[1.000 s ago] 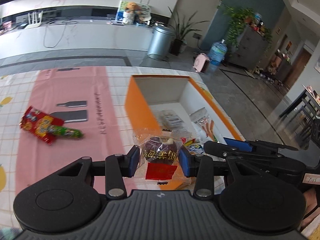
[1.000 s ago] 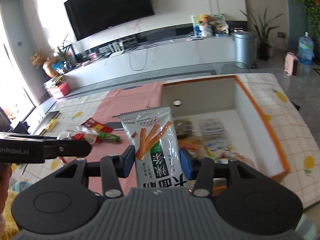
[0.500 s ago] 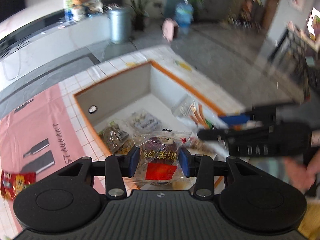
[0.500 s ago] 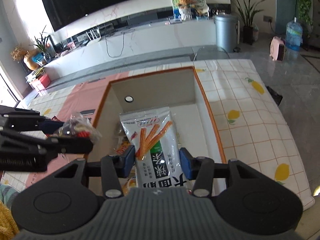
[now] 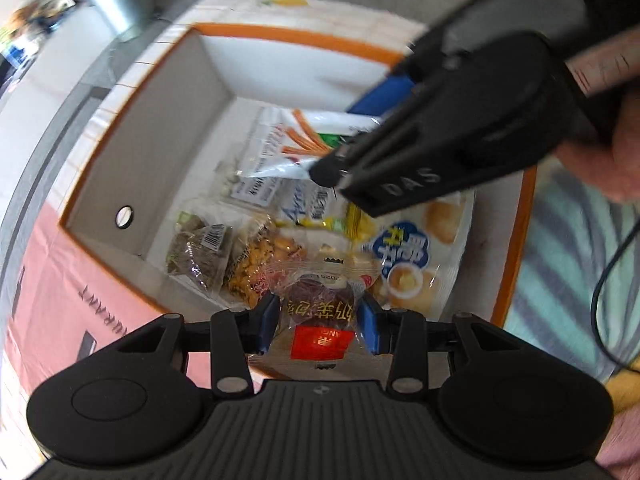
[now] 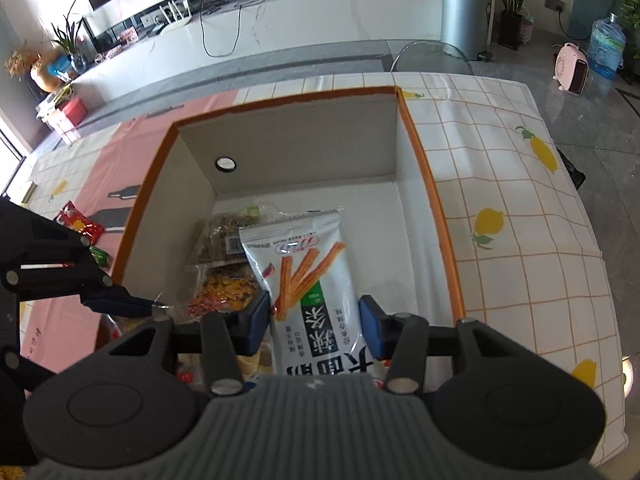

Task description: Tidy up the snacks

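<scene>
My left gripper [image 5: 318, 322] is shut on a clear-wrapped brown cake with a red label [image 5: 320, 316] and holds it over the near edge of the orange-rimmed box [image 5: 304, 42]. My right gripper [image 6: 312, 320] is shut on a white stick-snack bag [image 6: 308, 276] and holds it over the box [image 6: 424, 168]. In the left wrist view the right gripper [image 5: 452, 132] crosses above the box with that bag [image 5: 296, 140]. Several snack packs lie on the box floor [image 5: 256, 256].
A red snack packet [image 6: 80, 226] lies on the pink tablecloth [image 6: 60, 320] left of the box. The left gripper's arm [image 6: 60, 276] shows at the left in the right wrist view. A lemon-print white cloth [image 6: 520, 216] covers the table to the right.
Both grippers have moved over the box and tilted down toward its inside, each still holding its snack. The right gripper now fills the upper right of the left wrist view.
</scene>
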`<act>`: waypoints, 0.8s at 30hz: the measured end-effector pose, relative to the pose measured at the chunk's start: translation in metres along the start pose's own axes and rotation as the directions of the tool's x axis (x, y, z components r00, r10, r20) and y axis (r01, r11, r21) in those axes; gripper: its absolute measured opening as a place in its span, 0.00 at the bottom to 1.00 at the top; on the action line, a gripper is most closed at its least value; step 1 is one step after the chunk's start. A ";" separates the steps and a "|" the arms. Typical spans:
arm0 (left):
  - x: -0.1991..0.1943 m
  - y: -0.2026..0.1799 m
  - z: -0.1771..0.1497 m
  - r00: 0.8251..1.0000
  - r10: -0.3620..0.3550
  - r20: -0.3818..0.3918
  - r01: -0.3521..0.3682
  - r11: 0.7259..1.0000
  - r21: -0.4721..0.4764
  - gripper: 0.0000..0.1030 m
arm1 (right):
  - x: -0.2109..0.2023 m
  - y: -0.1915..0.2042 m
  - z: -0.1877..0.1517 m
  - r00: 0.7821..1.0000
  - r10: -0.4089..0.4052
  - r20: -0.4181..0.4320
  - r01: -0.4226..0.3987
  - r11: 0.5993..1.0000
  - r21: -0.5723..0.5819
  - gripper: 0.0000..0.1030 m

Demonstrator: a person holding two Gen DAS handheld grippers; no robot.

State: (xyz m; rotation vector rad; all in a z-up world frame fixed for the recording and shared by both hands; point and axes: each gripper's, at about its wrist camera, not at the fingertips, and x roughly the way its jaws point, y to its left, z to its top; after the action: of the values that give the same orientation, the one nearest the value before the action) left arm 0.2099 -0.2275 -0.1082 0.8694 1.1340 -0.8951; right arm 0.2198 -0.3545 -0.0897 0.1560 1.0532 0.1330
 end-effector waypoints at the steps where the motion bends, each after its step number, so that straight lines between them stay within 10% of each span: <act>1: 0.004 0.000 0.001 1.000 -0.005 -0.013 0.005 1.000 0.023 0.46 | 0.004 0.000 0.001 1.000 -0.006 -0.006 0.006 1.000 0.000 0.45; 8: 0.021 -0.003 0.006 0.995 -0.008 -0.096 0.021 0.991 0.134 0.46 | 0.028 0.001 0.009 0.996 -0.050 -0.075 0.050 0.999 -0.013 0.45; 24: 0.019 0.004 -0.002 0.999 -0.035 -0.027 0.037 0.995 0.091 0.66 | 0.043 0.008 0.009 0.980 -0.118 -0.159 0.110 0.992 -0.061 0.51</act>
State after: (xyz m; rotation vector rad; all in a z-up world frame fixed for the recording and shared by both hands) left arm 0.2164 -0.2273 -0.1269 0.9404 1.1408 -0.9746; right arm 0.2481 -0.3392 -0.1203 0.0377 1.2170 0.0696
